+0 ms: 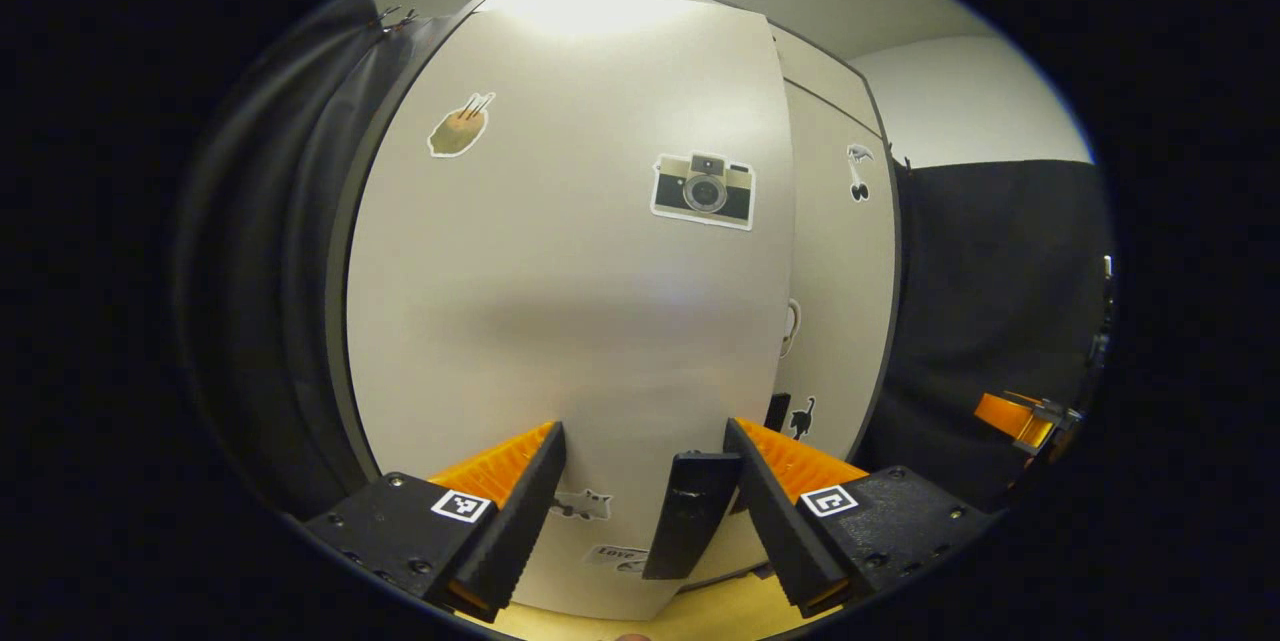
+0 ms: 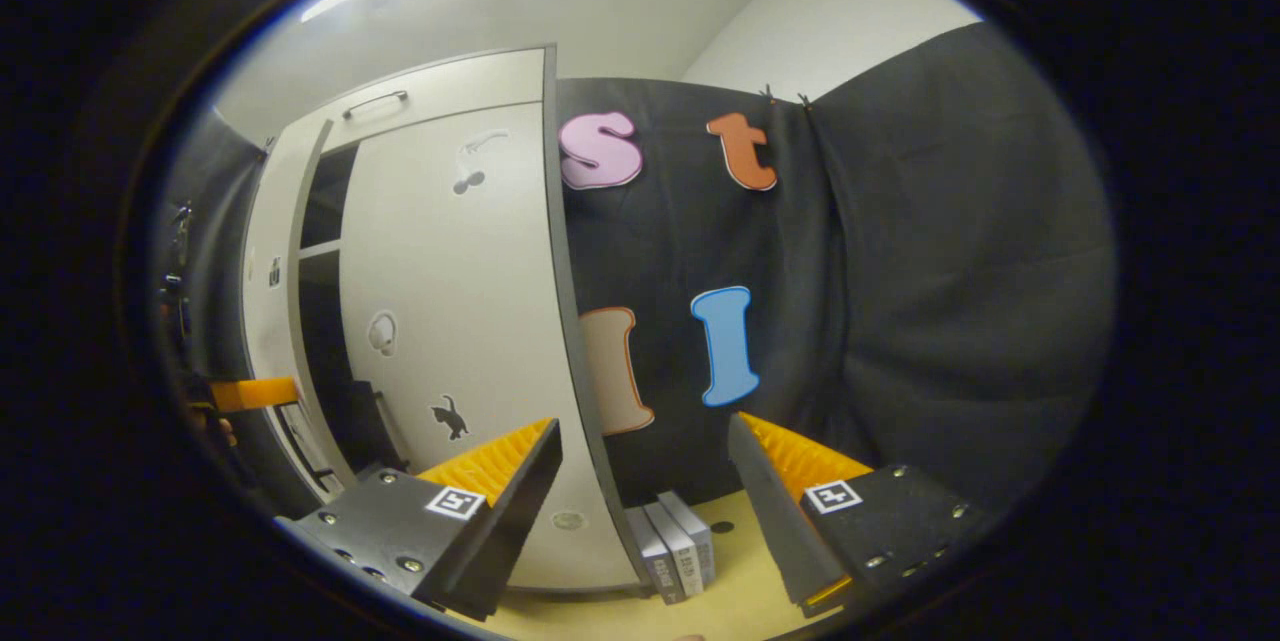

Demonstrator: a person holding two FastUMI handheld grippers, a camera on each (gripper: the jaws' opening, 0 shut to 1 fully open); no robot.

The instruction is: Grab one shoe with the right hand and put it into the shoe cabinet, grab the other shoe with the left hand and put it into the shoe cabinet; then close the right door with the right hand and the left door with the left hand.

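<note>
Both tongs gaping, empty: left tongs (image 1: 645, 436) facing left door (image 1: 570, 251) near its handle (image 1: 690, 511); right tongs (image 2: 645, 436) beside right door (image 2: 450, 321). Shoes unseen. Push flat, steadily, until flush.

- Black cloth wall (image 2: 930, 251), draped in folds, hanging right of the scene in the right gripper view; also at the far left (image 1: 270, 301) in the left gripper view.
- Pale room wall (image 2: 620, 11) and ceiling above the cloth, with a bright strip of light at upper left.
- Yellowish floor (image 2: 735, 591) at the bottom.
- Three small grey blocks (image 2: 672, 546), side by side, touching, on the floor at the foot of the cloth.
</note>
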